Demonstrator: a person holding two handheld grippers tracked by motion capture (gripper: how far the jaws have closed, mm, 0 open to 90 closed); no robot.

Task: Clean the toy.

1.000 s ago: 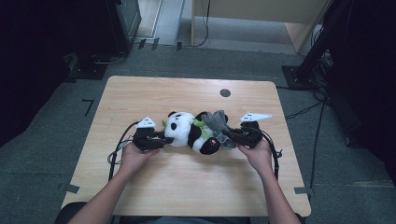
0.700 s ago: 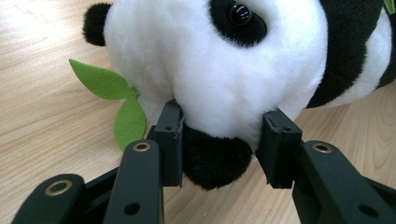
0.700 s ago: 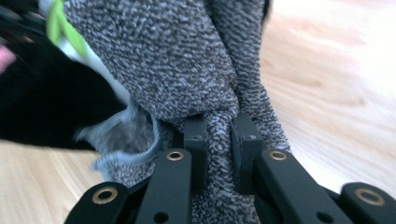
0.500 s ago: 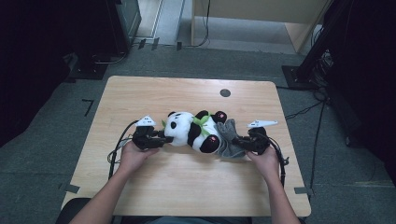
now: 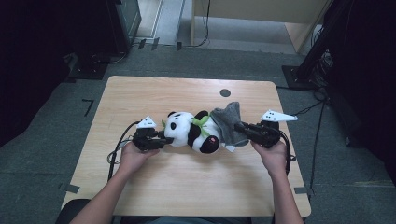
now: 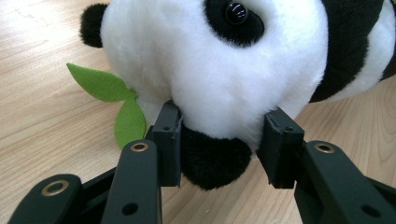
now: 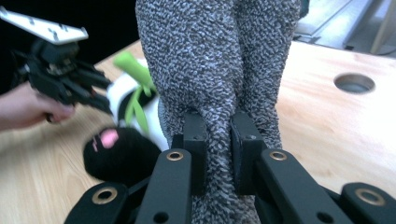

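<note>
Pale wooden table (image 5: 154, 93) at frame centre, round cable hole (image 5: 225, 93) near its far edge, grey carpet and dark stands beyond. Fluffy black-and-white plush panda (image 5: 191, 132) lying mid-table, green felt leaves (image 6: 112, 93) at its head. Left gripper (image 5: 161, 138) clamped on its soft muzzle. Right gripper (image 5: 240, 128) pinched narrow on knobbly grey cloth (image 5: 228, 122), lifted.
</note>
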